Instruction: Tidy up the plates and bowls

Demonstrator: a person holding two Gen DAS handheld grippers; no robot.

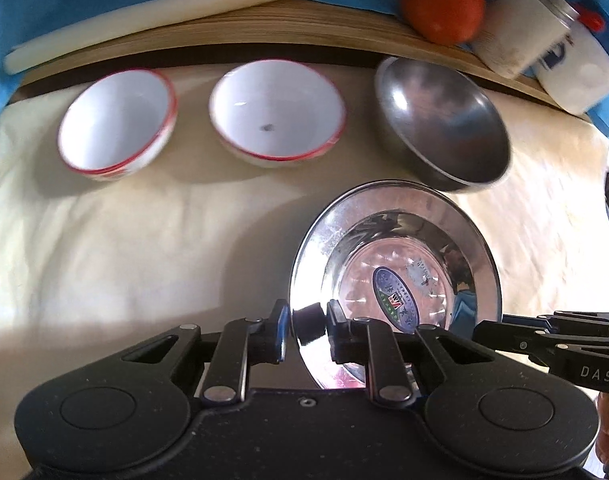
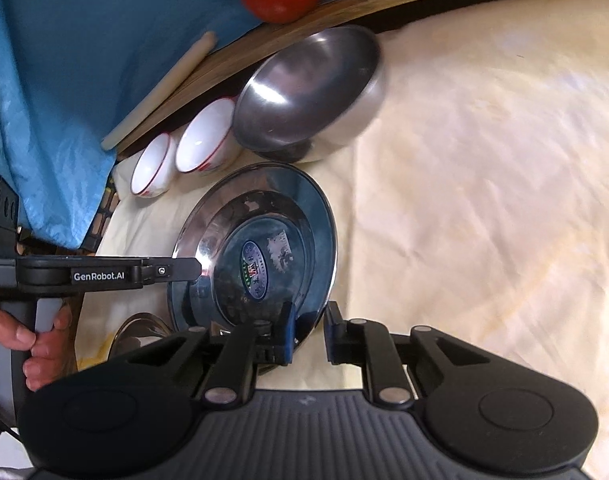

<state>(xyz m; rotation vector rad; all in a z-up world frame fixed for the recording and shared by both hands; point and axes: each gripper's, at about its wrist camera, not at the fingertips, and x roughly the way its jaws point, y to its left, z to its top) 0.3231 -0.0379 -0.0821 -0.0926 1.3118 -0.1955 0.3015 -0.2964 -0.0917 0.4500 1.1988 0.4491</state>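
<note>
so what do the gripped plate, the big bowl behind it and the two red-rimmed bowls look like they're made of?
Plate: polished metal, probably stainless steel; mirror-like reflections, an oval sticker in its well.
Big bowl: metal too, duller brushed finish; soft grey highlights.
Red-rimmed bowls: glossy white, ceramic, enamel or melamine; the look leaves it open.

The cloth (image 1: 124,240) is cream. Two bowls (image 1: 116,120) (image 1: 278,110) are white inside with thin red rims; the second has a small dark speck at its bottom. The third bowl (image 1: 444,120) is dull grey steel. The plate (image 1: 396,256) is mirror-bright steel with an oval blue, green and white sticker. The tomato (image 1: 442,4) is red, the sheet (image 2: 84,60) blue, the stick (image 1: 156,16) ivory, the board (image 1: 264,28) tan wood.
</note>
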